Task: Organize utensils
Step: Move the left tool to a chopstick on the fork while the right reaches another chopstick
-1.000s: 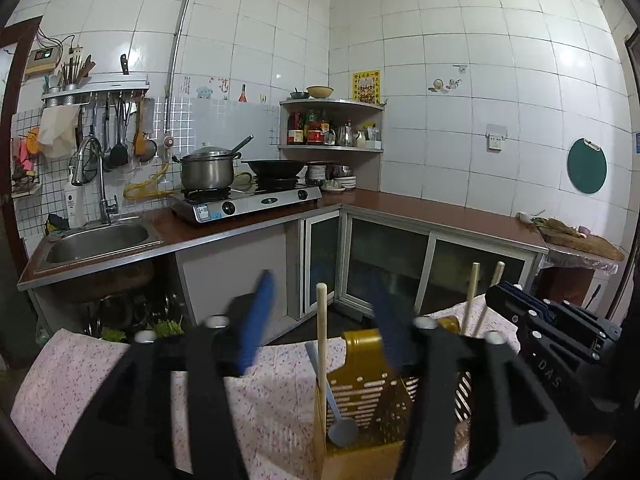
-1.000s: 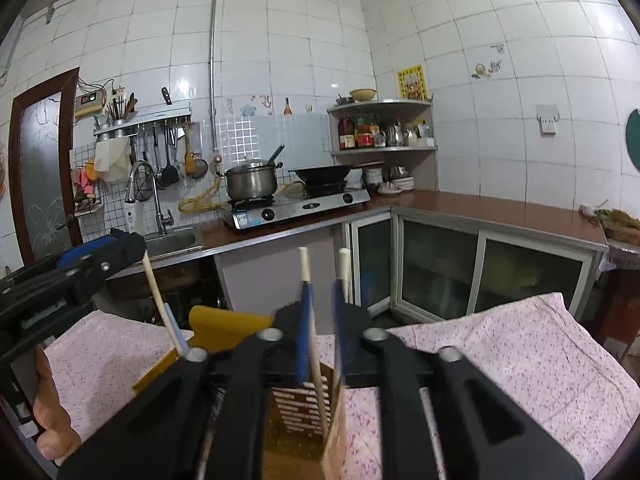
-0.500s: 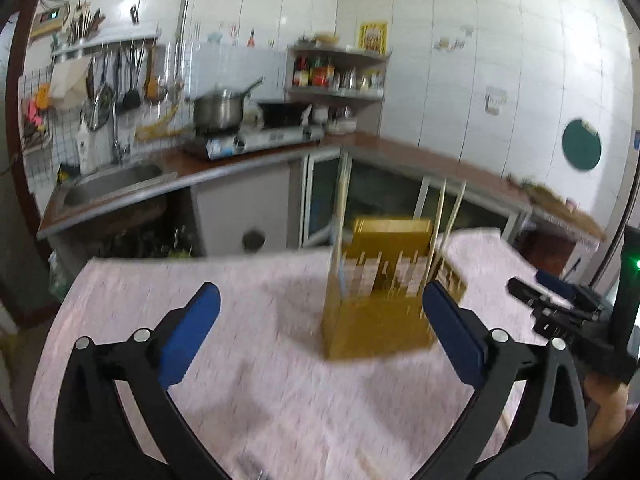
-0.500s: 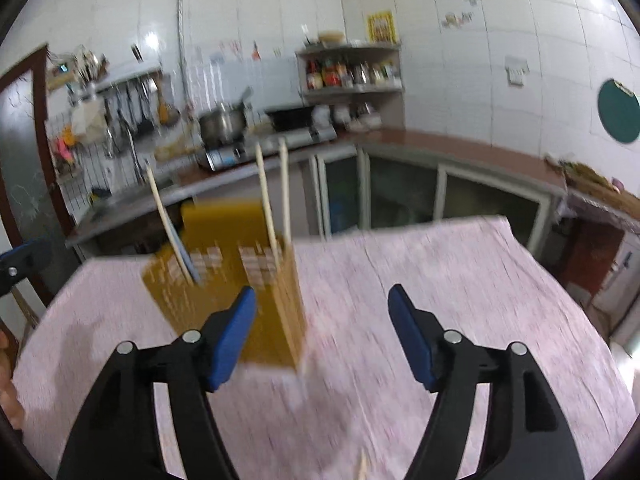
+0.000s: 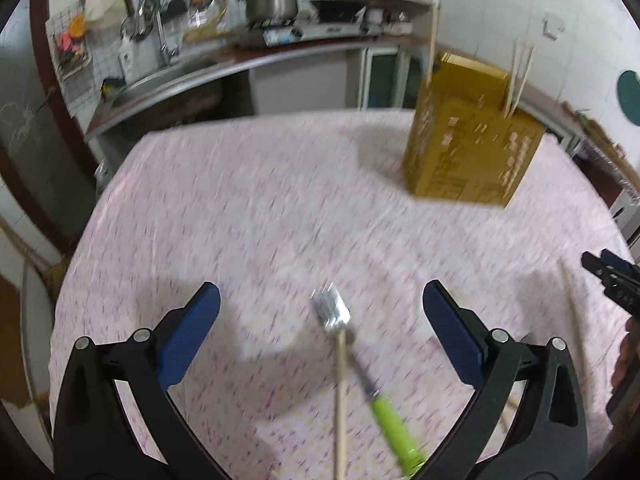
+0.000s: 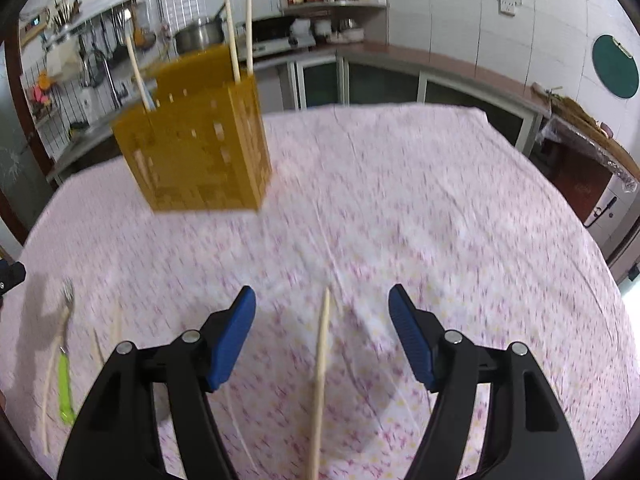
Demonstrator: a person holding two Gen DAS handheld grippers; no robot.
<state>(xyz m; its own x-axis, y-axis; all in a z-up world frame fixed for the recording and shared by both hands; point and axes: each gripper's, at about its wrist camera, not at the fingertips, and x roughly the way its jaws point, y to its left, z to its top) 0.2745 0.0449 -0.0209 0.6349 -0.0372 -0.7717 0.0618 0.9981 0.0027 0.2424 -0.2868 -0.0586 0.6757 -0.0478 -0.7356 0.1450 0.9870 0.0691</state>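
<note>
A yellow perforated utensil holder [image 5: 472,148] stands on the pink flowered tablecloth [image 5: 280,208] with chopsticks standing in it; it also shows in the right wrist view [image 6: 196,148]. My left gripper [image 5: 320,320] is open above a fork with a green handle [image 5: 384,408] and a wooden chopstick [image 5: 340,400] lying beside it. My right gripper [image 6: 322,320] is open over another chopstick [image 6: 320,376] lying on the cloth. The fork [image 6: 64,376] lies at the left of the right wrist view.
A kitchen counter [image 6: 400,56] with a stove, pots and a sink runs along the tiled walls behind the table. The right gripper's tip [image 5: 612,280] shows at the left view's right edge, with another chopstick [image 5: 572,300] near it.
Both grippers have pulled back from the holder and tilted down toward the cloth. The right gripper let go of the chopsticks in the holder; both now stand wide open over loose utensils.
</note>
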